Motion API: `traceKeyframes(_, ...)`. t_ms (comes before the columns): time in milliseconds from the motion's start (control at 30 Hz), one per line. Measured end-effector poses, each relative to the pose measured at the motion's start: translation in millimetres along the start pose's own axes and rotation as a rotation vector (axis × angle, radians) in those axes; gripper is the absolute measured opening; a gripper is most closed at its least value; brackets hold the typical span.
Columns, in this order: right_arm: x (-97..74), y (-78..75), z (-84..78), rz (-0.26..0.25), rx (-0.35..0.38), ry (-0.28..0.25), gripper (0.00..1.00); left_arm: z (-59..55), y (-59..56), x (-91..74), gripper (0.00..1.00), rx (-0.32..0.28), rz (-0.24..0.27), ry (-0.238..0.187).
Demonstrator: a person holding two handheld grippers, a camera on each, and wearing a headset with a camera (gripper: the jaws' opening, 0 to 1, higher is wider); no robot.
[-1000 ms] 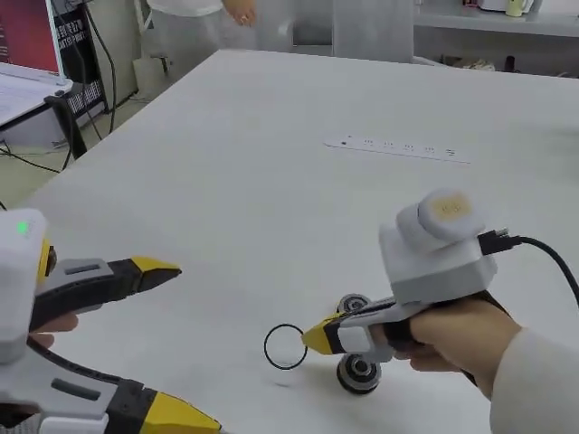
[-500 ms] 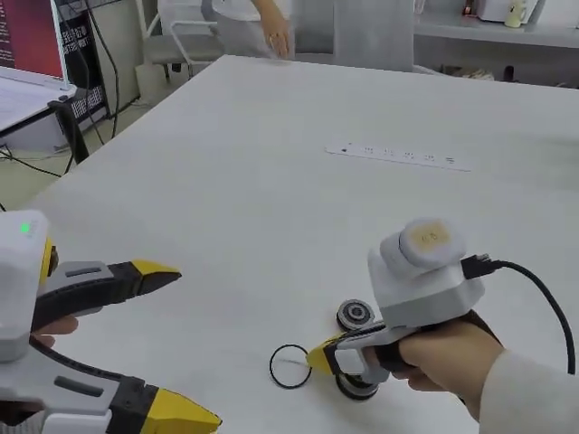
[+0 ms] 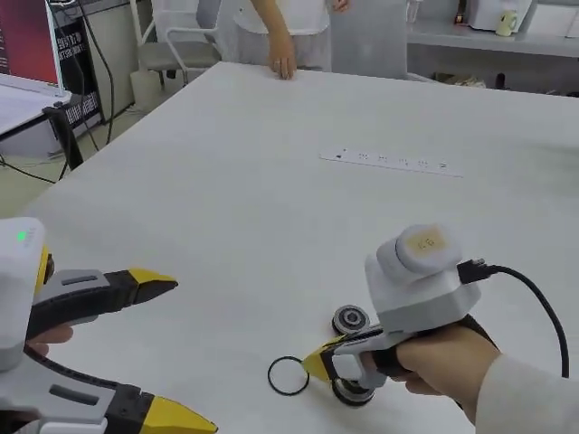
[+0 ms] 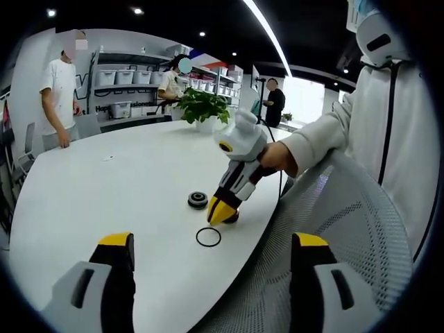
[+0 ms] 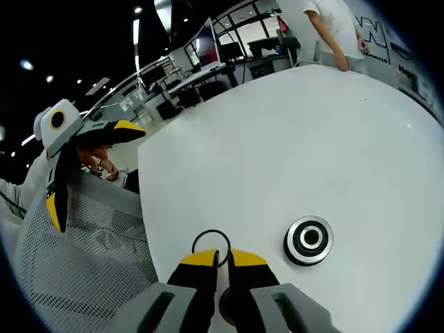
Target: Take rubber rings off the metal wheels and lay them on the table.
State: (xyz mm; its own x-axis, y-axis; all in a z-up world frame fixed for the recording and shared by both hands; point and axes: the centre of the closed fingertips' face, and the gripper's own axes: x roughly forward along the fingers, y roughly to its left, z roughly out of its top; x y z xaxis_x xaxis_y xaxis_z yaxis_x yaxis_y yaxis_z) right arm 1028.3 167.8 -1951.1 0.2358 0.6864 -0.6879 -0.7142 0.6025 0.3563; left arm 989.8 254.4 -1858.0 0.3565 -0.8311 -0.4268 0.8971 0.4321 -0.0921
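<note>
Head view: the right gripper (image 3: 315,363) is seen held low over the table (image 3: 271,181). Its fingers are brought together, with only a hairline gap between the yellow tips, and nothing is observed clamped between them.

One rubber ring (image 3: 288,375) is found lying flat on the table directly ahead of those fingertips, with its opening facing upward. As it is circular, no long axis is recorded. Its near edge lies at the tips; whether contact is made cannot be told.

A first wheel (image 3: 350,319) is noted lying flat beside the fingers, apart from them. In the right gripper view it is placed to the right of the tips, with its hub face turned upward. A second wheel (image 3: 351,391) is located beneath the right gripper's fingers, behind the tips. It is largely covered, and its attitude cannot be determined.

The left gripper (image 3: 188,354) is held with its fingers spread wide and nothing between them. It is pointed toward the ring and the right gripper and is well apart from both. In the left gripper view the ring is seen ahead, between the lines of the two fingers.

A power strip (image 3: 391,161) is noted farther out on the table.
</note>
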Motion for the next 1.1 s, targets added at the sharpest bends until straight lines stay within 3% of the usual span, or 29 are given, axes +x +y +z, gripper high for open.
traceKeyframes(467, -25.5, 6.3, 20.1, -0.008, -0.059, -0.067, 0.09, -0.1, 0.7, 0.2, 0.91, -0.009, 0.000, -0.002)
traceKeyframes(733, -46.3, 12.1, 38.1, -0.015, -0.098, -0.143, 0.15, -2.1, 1.4, 0.2, 0.89, -0.015, 0.005, 0.008)
traceKeyframes(1100, -73.3, 14.6, 43.6, -0.009, -0.094, -0.228, 0.26, -3.4, 1.4, 0.7, 0.92, -0.019, 0.009, 0.015)
